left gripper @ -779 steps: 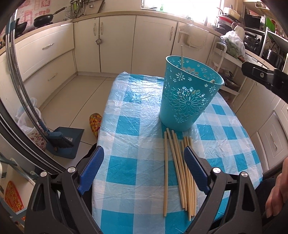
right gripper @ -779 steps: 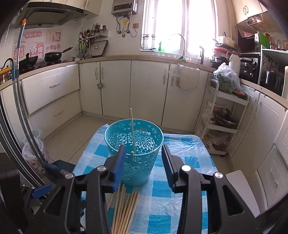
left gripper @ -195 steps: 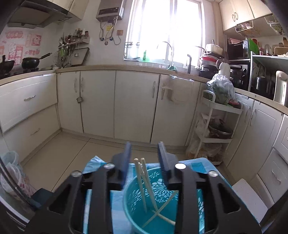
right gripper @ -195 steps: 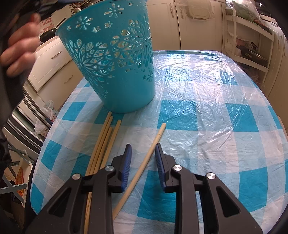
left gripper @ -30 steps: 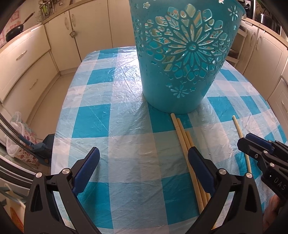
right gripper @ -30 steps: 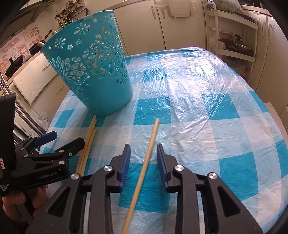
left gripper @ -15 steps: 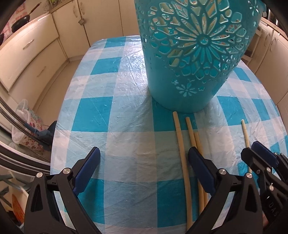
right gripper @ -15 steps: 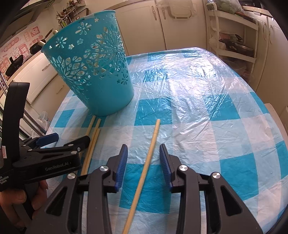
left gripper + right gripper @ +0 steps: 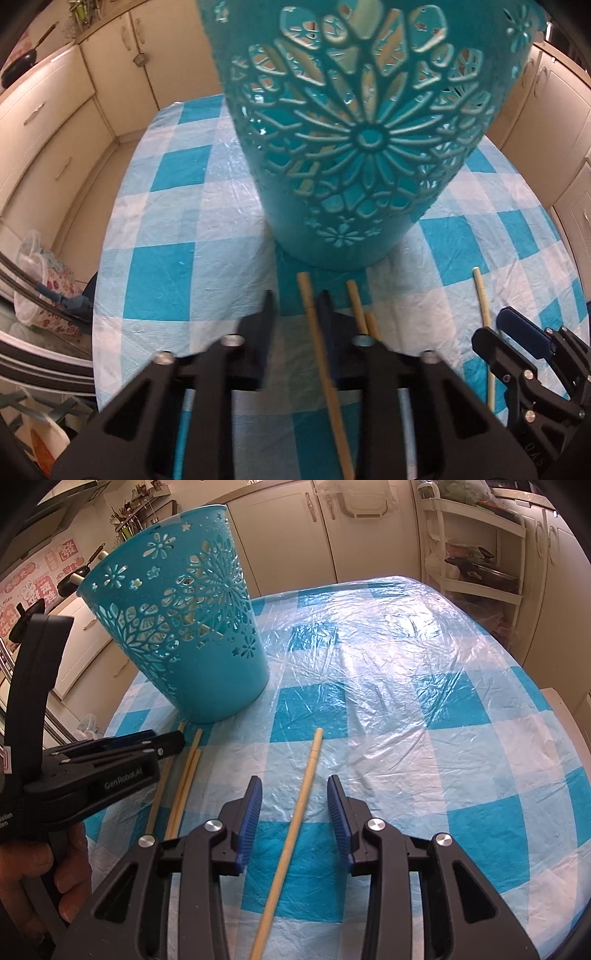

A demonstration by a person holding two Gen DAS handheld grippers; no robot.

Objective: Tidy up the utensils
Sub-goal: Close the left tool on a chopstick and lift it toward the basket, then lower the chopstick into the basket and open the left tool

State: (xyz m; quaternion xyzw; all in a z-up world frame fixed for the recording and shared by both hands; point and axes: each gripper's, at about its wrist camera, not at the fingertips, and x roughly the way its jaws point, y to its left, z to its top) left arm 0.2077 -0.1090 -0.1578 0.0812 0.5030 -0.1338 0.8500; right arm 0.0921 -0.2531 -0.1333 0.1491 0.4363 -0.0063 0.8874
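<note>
A teal cut-out basket (image 9: 354, 140) (image 9: 188, 635) stands on the blue checked table (image 9: 406, 686) with chopsticks inside. Several bamboo chopsticks lie in front of it. My left gripper (image 9: 295, 310) is low over the table with its jaws narrowed around the leftmost chopstick (image 9: 314, 332); a gap still shows on the left side. It also shows in the right wrist view (image 9: 162, 742). My right gripper (image 9: 295, 794) is open, straddling a single chopstick (image 9: 295, 819) lying apart to the right, also seen in the left wrist view (image 9: 484, 314).
Two more chopsticks (image 9: 186, 786) lie beside the left one. Kitchen cabinets (image 9: 48, 122) ring the table, a white rack (image 9: 480, 554) stands at the back right, and a bag (image 9: 44, 288) sits on the floor left.
My left gripper has moved forward toward the basket and its jaws have closed in from wide open around the leftmost chopstick. My right gripper's jaws have opened wider.
</note>
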